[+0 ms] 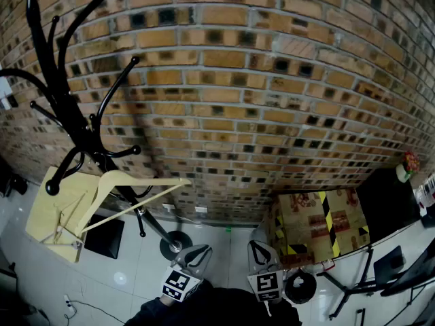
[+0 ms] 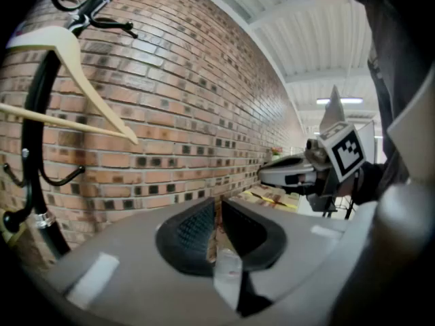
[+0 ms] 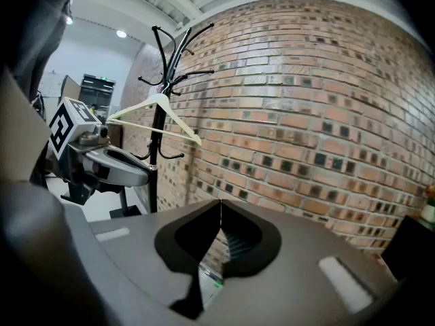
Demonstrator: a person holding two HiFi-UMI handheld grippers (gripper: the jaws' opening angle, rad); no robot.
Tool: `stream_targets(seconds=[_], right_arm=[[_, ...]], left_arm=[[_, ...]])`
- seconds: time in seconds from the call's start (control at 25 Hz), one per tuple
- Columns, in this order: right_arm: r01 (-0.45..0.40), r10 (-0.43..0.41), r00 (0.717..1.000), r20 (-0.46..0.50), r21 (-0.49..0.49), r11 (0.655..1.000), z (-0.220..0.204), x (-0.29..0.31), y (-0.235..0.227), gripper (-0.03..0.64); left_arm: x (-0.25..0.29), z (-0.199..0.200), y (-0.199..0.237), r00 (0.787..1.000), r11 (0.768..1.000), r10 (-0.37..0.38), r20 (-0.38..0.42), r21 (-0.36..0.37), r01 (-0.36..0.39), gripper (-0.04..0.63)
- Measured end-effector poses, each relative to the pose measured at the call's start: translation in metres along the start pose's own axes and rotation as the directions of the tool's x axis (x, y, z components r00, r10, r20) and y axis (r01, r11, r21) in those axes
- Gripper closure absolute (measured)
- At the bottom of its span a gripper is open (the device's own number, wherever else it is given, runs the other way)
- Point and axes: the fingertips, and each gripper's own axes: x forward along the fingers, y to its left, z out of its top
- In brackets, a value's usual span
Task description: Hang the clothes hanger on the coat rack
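Observation:
A cream wooden clothes hanger (image 1: 146, 180) hangs on a lower hook of the black coat rack (image 1: 68, 107) at the left, in front of the brick wall. The left gripper view shows the hanger (image 2: 75, 54) up left beside the rack's pole (image 2: 30, 134). The right gripper view has the hanger (image 3: 160, 104) on the rack (image 3: 158, 151) farther off to the left. My left gripper (image 1: 194, 257) (image 2: 219, 206) and right gripper (image 1: 262, 253) (image 3: 221, 208) are side by side low in the head view, right of the rack and apart from it. Both are shut with nothing between the jaws.
The rack's round base (image 1: 175, 244) stands on the pale floor just left of my left gripper. A cream board (image 1: 51, 212) and a black mat (image 1: 105, 236) lie under the hanger. A cardboard box with yellow-black tape (image 1: 319, 226) and black stands (image 1: 353, 284) are at the right.

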Motion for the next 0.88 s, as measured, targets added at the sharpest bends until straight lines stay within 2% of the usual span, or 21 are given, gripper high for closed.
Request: stream_targets(seconds=[0.12, 0.24, 0.32, 0.44, 0.52, 0.6, 0.72, 0.88], right_arm=[[-0.042, 0.043, 0.998, 0.04, -0.025, 0.999, 0.013, 0.029, 0.026, 0.614], [-0.163, 0.166, 0.985, 0.052, -0.07, 0.984, 0.027, 0.06, 0.065, 0.614], [-0.288, 0.295, 0.954, 0.044, -0.119, 0.95, 0.036, 0.08, 0.098, 0.614], [-0.465, 0.482, 0.875, 0.047, -0.198, 0.863, 0.049, 0.104, 0.162, 0.615], [-0.577, 0.605, 0.795, 0.038, -0.261, 0.774, 0.06, 0.113, 0.21, 0.614], [-0.671, 0.715, 0.699, 0.025, -0.325, 0.667, 0.074, 0.114, 0.258, 0.614], [-0.749, 0.82, 0.572, 0.016, -0.397, 0.53, 0.09, 0.104, 0.324, 0.614], [-0.824, 0.932, 0.358, -0.058, -0.489, 0.286, 0.104, 0.085, 0.401, 0.614]], left_arm=[[-0.019, -0.006, 0.031, 0.999, 0.999, 0.051, -0.006, 0.001, -0.051, 0.584], [-0.046, -0.018, 0.062, 0.987, 0.986, 0.163, -0.012, -0.024, -0.163, 0.584], [-0.071, -0.029, 0.08, 0.962, 0.96, 0.274, -0.018, -0.059, -0.274, 0.584], [-0.122, -0.049, 0.106, 0.897, 0.89, 0.44, -0.037, -0.116, -0.441, 0.584], [-0.161, -0.062, 0.119, 0.83, 0.816, 0.555, -0.053, -0.163, -0.555, 0.584], [-0.201, -0.075, 0.127, 0.75, 0.725, 0.657, -0.073, -0.208, -0.656, 0.584], [-0.256, -0.094, 0.131, 0.646, 0.609, 0.757, -0.097, -0.251, -0.752, 0.584], [-0.321, -0.112, 0.122, 0.455, 0.395, 0.88, -0.135, -0.322, -0.86, 0.584]])
